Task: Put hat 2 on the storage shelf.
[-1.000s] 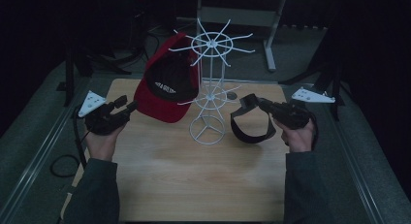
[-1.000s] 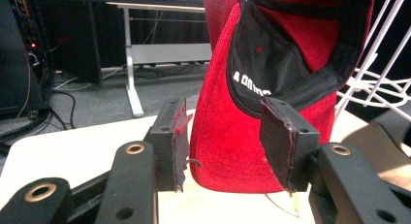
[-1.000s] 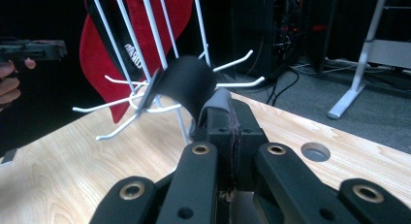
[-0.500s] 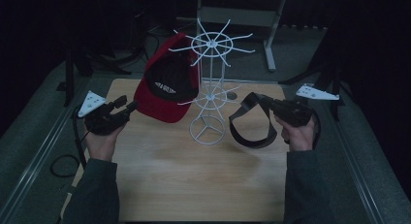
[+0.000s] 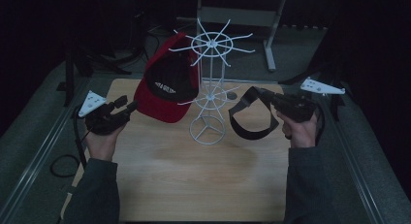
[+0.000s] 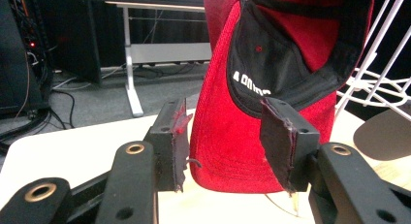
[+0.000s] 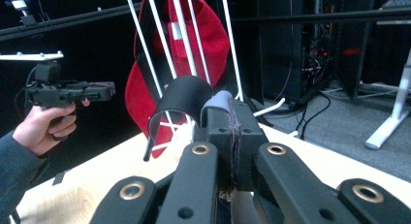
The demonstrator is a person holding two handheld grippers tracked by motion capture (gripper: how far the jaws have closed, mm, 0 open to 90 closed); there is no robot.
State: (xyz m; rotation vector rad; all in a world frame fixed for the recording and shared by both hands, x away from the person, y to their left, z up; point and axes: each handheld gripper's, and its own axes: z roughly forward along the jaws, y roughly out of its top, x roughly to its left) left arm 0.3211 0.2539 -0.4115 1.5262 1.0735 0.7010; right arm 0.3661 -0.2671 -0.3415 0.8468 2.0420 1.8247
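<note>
A red and black cap [image 5: 167, 88] hangs on the white wire rack [image 5: 208, 95] in the middle of the wooden table. My left gripper [image 5: 127, 107] stands open just left of the cap's lower edge, not touching it. In the left gripper view the cap [image 6: 232, 112] hangs beyond the parted jaws of my left gripper [image 6: 228, 151]. My right gripper [image 5: 269, 100] is shut on a black looped band [image 5: 249, 122], held right of the rack. In the right gripper view the band [image 7: 181, 95] curls up from the closed right gripper [image 7: 232, 122].
The wooden tabletop [image 5: 194, 180] has grey padded borders on both sides. A desk frame [image 5: 271, 35] and cables stand in the dark behind. In the right gripper view the rack's wires [image 7: 160, 40] cross in front of the cap [image 7: 206, 35], with the other hand's gripper [image 7: 68, 93] at far left.
My right gripper has drifted slightly to the right and up with the band still in it. The left gripper and the cap have stayed put.
</note>
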